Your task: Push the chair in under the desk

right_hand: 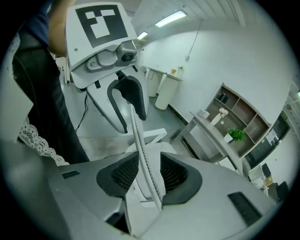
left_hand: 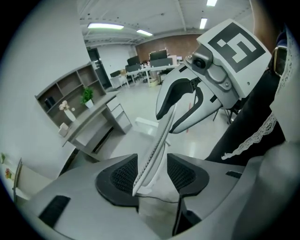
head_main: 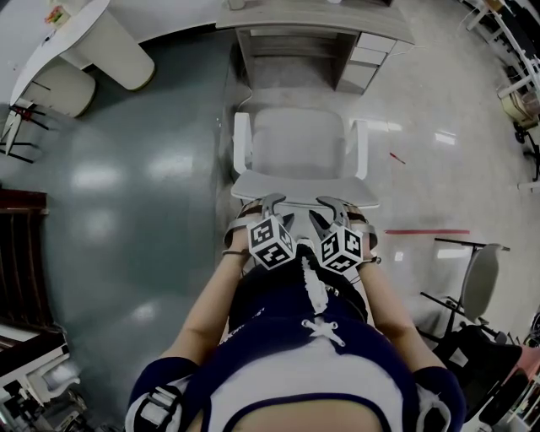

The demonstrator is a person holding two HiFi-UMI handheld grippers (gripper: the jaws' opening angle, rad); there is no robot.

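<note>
**Both grippers released, astride the chair's backrest**

The chair (head_main: 299, 143) is white with two armrests and faces the desk (head_main: 312, 21). The desk stands just beyond the front of the chair's seat, and the seat lies outside the desk's opening, not under it. The left gripper (head_main: 274, 202) sits over the top edge of the chair's backrest (head_main: 304, 187), on its left part. The right gripper (head_main: 331, 204) sits just beside it on the same edge. In each gripper view the jaws stand apart, with the thin backrest edge running between the pads. Neither gripper is clamped on it. The person stands directly behind the backrest. A second chair (head_main: 477, 278) stands well to the right.
</note>
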